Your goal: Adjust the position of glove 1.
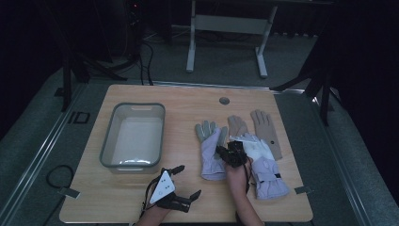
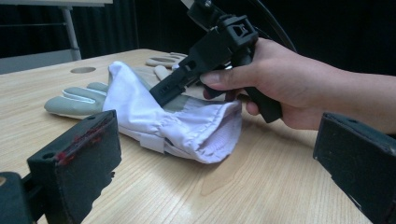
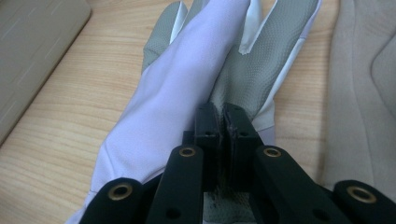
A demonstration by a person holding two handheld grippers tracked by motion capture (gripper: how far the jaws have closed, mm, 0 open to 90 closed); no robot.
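Bin (image 1: 133, 136): set on the table (image 1: 188, 207) left of everything, just beyond the left tongs, well apart from the right tongs.
Left tongs (image 1: 187, 180): held low over the near table edge, its jaws spread wide with nothing between them; its pads (image 2: 81, 154) are seen pointed toward the lilac glove.
Lilac glove (image 1: 211, 150): laid flat, fingers away from the person, directly under the right tongs' tips and to the right of the left tongs.
Right tongs (image 3: 222, 126): jaws brought together, tips set down on the lilac glove; whether cloth is pinched cannot be told.
Second glove (image 1: 266, 172): laid just right of the right tongs.
Tan gloves (image 1: 266, 129): placed beyond the right tongs.
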